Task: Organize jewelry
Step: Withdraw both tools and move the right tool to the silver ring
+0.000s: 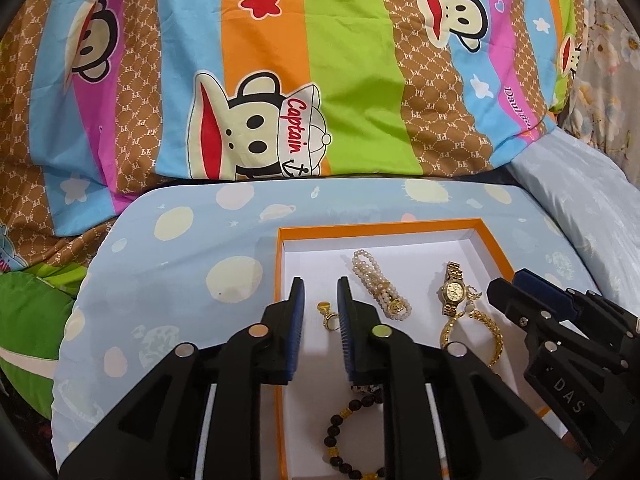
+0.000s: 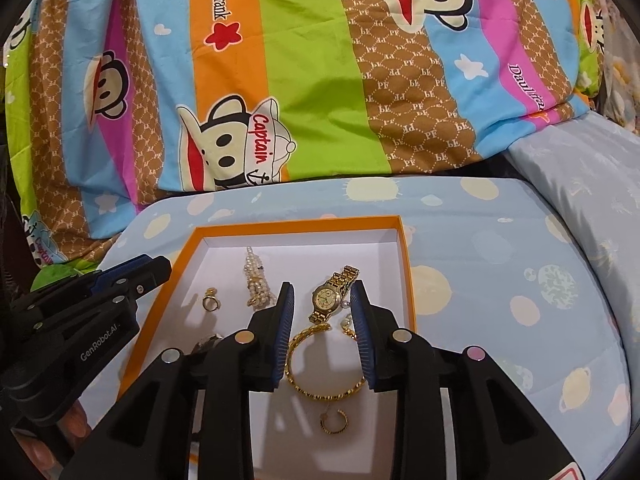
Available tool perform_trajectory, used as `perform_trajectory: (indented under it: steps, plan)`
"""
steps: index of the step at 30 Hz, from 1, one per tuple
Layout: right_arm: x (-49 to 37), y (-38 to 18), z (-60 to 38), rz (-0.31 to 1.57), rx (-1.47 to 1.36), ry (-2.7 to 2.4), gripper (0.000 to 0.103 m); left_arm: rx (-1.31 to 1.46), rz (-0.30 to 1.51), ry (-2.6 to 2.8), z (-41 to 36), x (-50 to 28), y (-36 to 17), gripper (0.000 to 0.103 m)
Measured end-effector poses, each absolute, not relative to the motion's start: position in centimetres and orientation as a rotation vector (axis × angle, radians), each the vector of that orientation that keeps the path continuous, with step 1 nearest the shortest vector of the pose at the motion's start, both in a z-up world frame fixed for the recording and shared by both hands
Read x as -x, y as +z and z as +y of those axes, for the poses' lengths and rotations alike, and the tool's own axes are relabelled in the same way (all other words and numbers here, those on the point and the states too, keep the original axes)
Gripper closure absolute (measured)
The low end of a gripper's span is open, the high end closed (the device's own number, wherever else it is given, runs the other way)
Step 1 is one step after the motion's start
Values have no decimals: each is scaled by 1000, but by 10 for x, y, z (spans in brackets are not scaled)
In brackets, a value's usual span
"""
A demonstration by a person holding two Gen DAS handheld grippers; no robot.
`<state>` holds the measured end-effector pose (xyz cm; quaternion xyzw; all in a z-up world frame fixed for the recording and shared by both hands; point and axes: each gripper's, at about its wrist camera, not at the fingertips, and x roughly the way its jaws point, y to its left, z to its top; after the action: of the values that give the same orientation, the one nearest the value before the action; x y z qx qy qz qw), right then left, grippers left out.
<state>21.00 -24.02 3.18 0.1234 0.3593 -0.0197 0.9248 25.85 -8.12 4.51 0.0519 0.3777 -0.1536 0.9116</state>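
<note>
An orange-rimmed white box (image 1: 380, 229) (image 2: 296, 224) lies on a blue pillow. In it are a pearl bracelet (image 1: 380, 284) (image 2: 258, 280), a gold watch (image 1: 452, 288) (image 2: 332, 294), a gold bangle (image 1: 490, 332) (image 2: 320, 364), a gold ring with a white stone (image 1: 330, 316) (image 2: 210, 300), a dark bead bracelet (image 1: 344, 432) and a small gold hoop (image 2: 334, 422). My left gripper (image 1: 322, 292) is open above the ring. My right gripper (image 2: 322, 294) is open above the bangle, beside the watch. Both are empty.
The blue pillow (image 1: 180, 272) (image 2: 520, 280) with pale dots bears the box. A striped cartoon-monkey quilt (image 1: 280, 80) (image 2: 300, 80) rises behind it. A second pale blue pillow (image 1: 580, 208) (image 2: 580, 184) lies at the right. A green cushion (image 1: 28, 320) is at the left.
</note>
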Motion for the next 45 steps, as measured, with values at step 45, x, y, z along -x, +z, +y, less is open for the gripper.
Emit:
perform_trajectory:
  steps: [45]
  plan:
    - [-56,-8,-142,850,-214,74,71,-39,890,-335,23,-71,1,68]
